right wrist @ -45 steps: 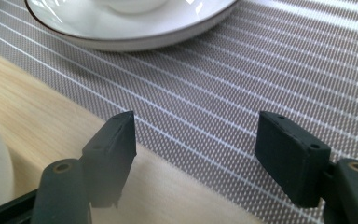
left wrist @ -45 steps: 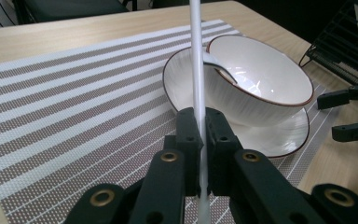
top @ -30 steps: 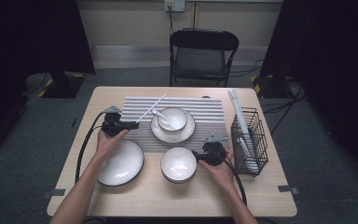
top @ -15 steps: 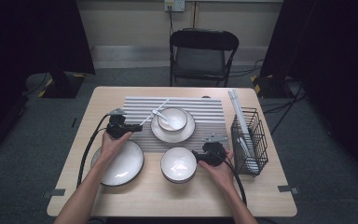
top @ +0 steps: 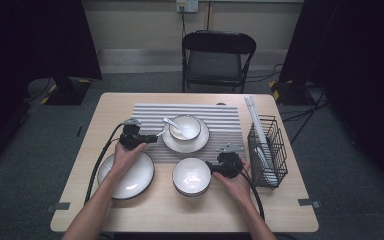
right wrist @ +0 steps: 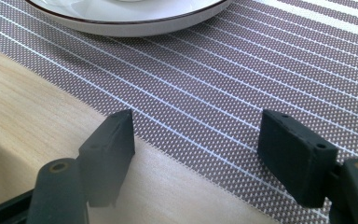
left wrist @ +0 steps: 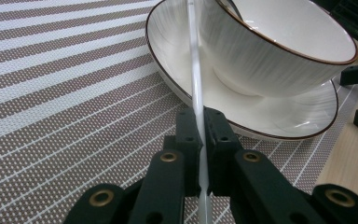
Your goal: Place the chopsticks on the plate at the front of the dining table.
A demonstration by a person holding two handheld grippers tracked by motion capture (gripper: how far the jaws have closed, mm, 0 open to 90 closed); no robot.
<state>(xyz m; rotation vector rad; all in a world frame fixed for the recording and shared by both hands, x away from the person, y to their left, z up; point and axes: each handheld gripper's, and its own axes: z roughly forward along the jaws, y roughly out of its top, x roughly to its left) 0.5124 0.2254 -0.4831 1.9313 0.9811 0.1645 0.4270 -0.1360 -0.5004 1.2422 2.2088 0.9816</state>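
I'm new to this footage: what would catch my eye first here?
The left gripper, shut on a white spoon whose far end lies in the bowl on a plate, mid-mat. The right gripper waits open near the mat's front edge.

No legible txt, labels or nos. — none on dishes, mat, rack.

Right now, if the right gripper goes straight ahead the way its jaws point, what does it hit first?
Probably the plate under the small bowl. The right gripper, jaws open and empty, points across bare striped placemat toward that plate's rim; nothing lies between, though its height is hard to judge.
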